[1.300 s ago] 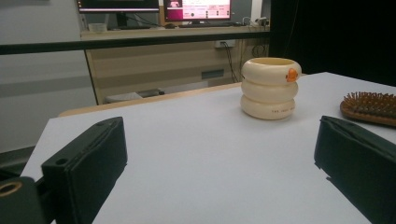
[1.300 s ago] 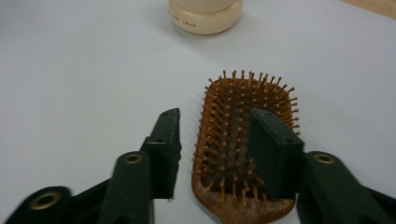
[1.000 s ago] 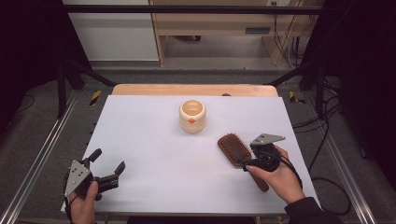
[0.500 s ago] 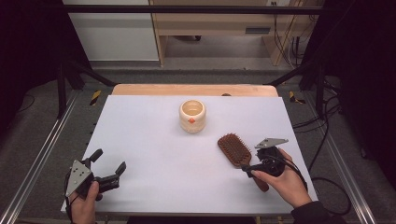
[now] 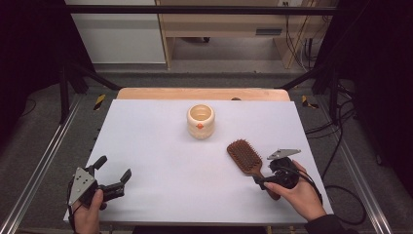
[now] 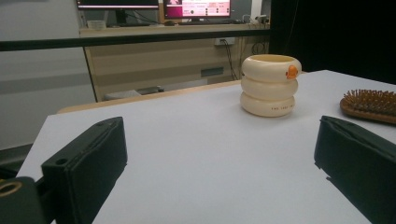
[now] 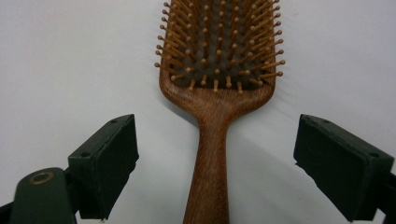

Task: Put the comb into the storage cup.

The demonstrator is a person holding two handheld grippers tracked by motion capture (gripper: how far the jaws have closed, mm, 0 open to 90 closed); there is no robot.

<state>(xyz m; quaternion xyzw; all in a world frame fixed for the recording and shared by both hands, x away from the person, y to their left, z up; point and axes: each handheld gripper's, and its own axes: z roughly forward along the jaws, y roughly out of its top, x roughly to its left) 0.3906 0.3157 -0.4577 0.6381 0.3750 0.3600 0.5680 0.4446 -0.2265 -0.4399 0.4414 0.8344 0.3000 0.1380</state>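
Wooden paddle hairbrush (image 7: 217, 88) lies bristles-up on the matte white worktop (image 5: 156, 141), near its right front corner. Brown oval-to-square head w/ rows of round-tipped wooden pins on a dark pad; smooth grained handle, tapering at the neck, runs back toward the right gripper (image 5: 265, 181). In the right gripper view the handle sits between the two black blocky jaws, which have just been opening and now stand spread wide, pads clear of the wood on both sides.

Left gripper (image 5: 113, 178) rests at the front left, well apart from the brush; jaws spread, nothing between them.

Cream cup (image 6: 270, 86) stands upright mid-worktop: glossy, shaped like three stacked rounded rings, small orange mark on the top ring. Brush lies between it & the right hand.
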